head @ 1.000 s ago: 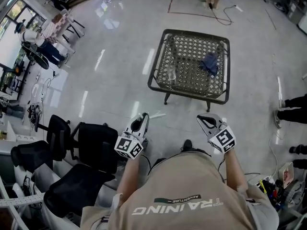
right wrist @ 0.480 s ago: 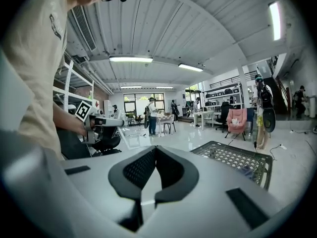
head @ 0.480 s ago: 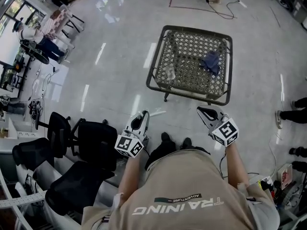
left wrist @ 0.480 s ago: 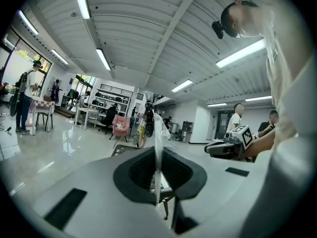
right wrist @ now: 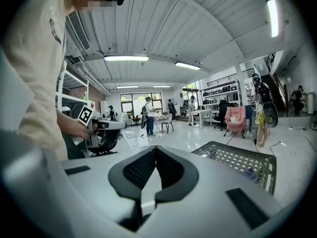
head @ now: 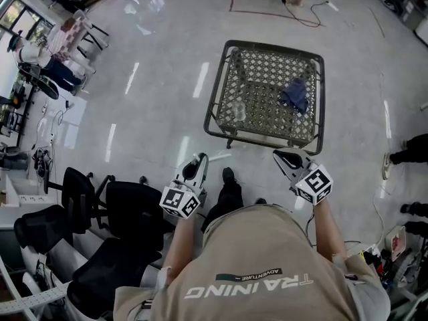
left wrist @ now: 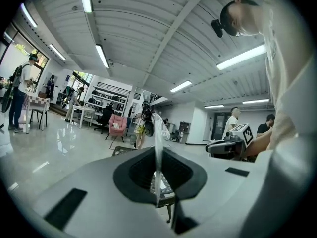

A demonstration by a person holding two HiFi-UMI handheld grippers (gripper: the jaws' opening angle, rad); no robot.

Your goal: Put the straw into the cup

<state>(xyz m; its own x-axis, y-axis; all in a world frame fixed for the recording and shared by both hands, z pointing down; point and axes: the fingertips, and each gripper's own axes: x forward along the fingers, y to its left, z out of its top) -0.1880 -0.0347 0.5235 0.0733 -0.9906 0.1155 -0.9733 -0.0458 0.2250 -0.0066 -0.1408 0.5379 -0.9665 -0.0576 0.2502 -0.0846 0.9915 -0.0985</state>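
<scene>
Ahead of you stands a low counter [head: 267,72] with a dark frame and an open woven lattice top, set on a glossy pale floor [head: 154,112] that mirrors the ceiling lights. A crumpled blue cloth [head: 294,93] lies on the lattice toward its right side. To your left is a cluster of black office chairs [head: 134,209], close together. A dark cable [head: 304,15] trails across the floor beyond the counter. Far off at your upper left, people [head: 60,55] sit round a small table. At the right edge you can see someone's dark trouser legs [head: 409,151]. Across the hall there is a pink armchair [right wrist: 234,116], under long strip lights [right wrist: 126,58].
</scene>
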